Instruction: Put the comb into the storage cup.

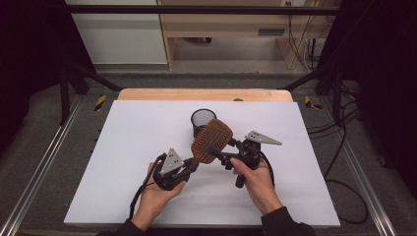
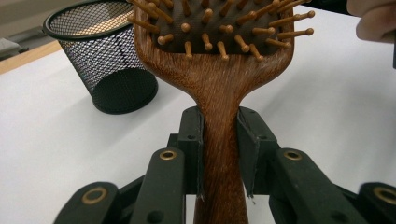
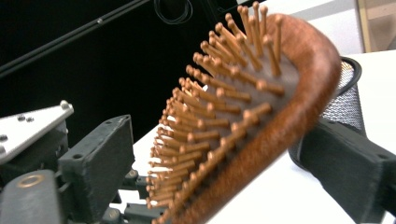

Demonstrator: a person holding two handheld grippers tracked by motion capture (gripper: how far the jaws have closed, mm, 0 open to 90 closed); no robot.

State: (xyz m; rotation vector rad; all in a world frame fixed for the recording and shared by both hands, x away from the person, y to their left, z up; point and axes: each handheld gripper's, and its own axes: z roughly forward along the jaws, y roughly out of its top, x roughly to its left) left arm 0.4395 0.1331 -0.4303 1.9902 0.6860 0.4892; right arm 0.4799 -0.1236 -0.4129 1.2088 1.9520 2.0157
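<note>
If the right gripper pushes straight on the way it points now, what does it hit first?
The hairbrush head: it already stands between the right gripper's open jaws, bristles facing one pad. The left gripper clamps its handle. Beyond the brush sits the mesh cup, probably next, though depth is unclear.

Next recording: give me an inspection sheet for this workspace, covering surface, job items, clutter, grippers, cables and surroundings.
Surface: white table top, with a wooden strip along its far edge.
Job's things: wooden hairbrush held above the table, bristles toward the right gripper; black mesh cup upright behind it.
Clutter: nothing seen.
Grippers: left gripper shut on the hairbrush handle; right gripper has its jaws on either side of the brush head, with a gap showing at the bristle-side jaw.
Cables: one trails from the left gripper along the forearm; loose cables lie on the floor to the right.
Surroundings: dark frame bars, grey floor, wooden furniture beyond the table.
</note>
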